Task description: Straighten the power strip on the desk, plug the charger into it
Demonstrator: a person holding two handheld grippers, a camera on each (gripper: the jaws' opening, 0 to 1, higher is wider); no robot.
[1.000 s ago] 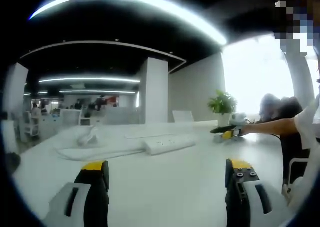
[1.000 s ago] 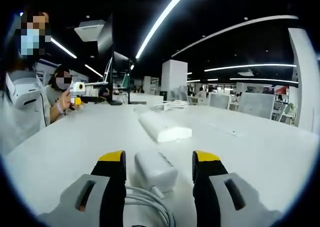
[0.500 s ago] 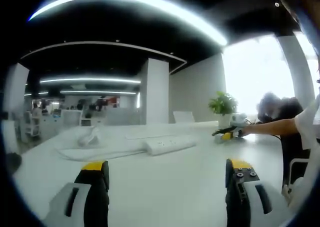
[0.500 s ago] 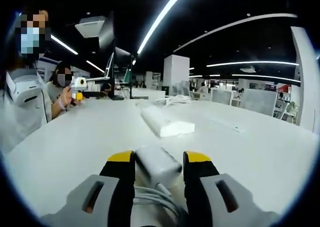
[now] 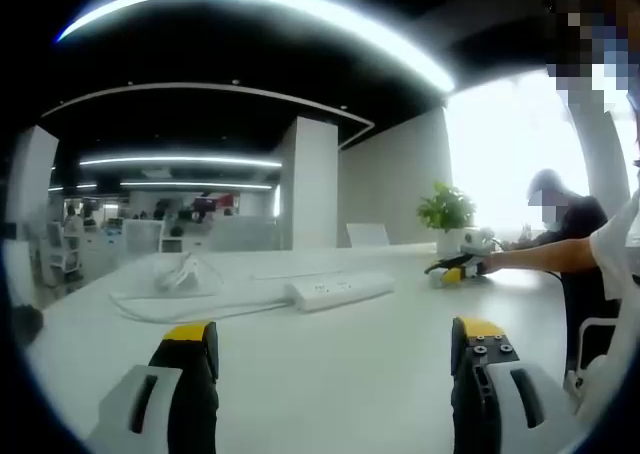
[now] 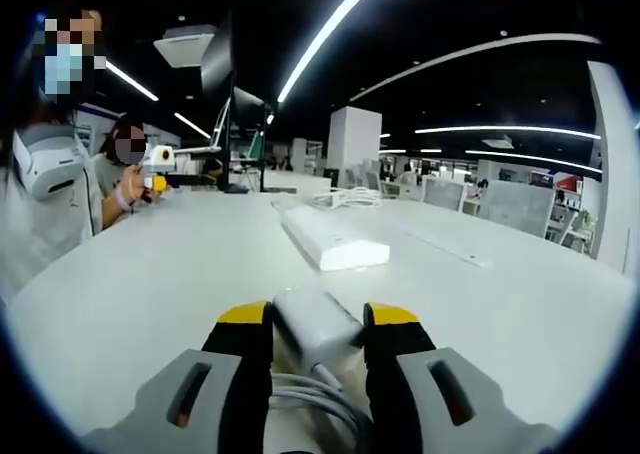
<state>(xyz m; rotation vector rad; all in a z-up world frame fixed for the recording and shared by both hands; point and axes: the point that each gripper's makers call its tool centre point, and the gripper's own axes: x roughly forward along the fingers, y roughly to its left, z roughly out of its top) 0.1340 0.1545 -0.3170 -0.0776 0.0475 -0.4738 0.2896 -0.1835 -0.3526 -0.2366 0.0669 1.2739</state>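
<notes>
Two grippers: our right gripper (image 6: 317,326) clamps the charger (image 6: 315,326) near the power strip (image 6: 334,242); our left gripper (image 5: 333,346) gapes empty beside it.

long ceiling light strips (image 5: 260,9) glare against a dark ceiling; a blown-out window (image 5: 510,144) floods the desk (image 5: 330,364); fisheye bending at edges, distance soft.

Charger (image 6: 316,326) — its near end and sides were hidden between the right gripper (image 6: 318,326) jaws; its cable (image 6: 305,394) ran out of the right gripper view at the bottom. Strip (image 5: 340,290) sockets were too small to count in the left gripper view — its far end blurred in the right one. Cord bundle (image 5: 182,274) beyond it was too blurred to trace.
</notes>
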